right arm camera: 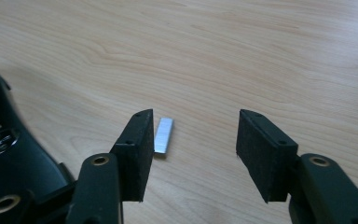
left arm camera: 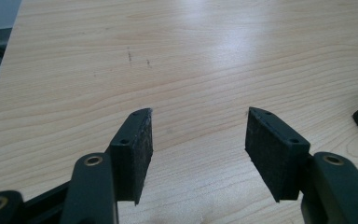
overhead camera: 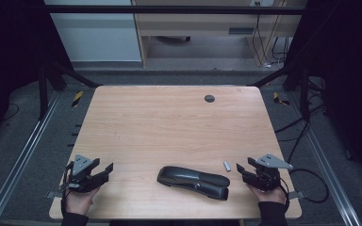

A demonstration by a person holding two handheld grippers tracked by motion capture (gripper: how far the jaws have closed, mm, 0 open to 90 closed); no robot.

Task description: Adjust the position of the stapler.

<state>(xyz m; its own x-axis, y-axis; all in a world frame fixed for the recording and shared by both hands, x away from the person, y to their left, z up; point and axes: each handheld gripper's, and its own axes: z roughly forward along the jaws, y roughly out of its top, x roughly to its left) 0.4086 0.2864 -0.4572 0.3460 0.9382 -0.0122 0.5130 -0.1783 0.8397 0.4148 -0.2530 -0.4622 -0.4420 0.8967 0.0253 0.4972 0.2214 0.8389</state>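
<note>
Two open claws, left claw (overhead camera: 107,168), right claw (overhead camera: 241,168), perhaps stapler (overhead camera: 193,181), staple strip (overhead camera: 226,165)

We see bare tabletop (overhead camera: 169,127) ahead of both units. The left hand-held gripper (overhead camera: 102,170) has open jaws with nothing between them and free wood in front; toward its inner side, the black stapler (overhead camera: 193,181) lies well apart and blocks a straight path across. The right hand-held gripper (overhead camera: 243,170) also has open jaws; a strip of staples (overhead camera: 226,165) lies just beside its inner jaw, and the stapler sits near beyond that. Far ahead, a small round grommet (overhead camera: 209,98) sits flush near the far edge.
</note>
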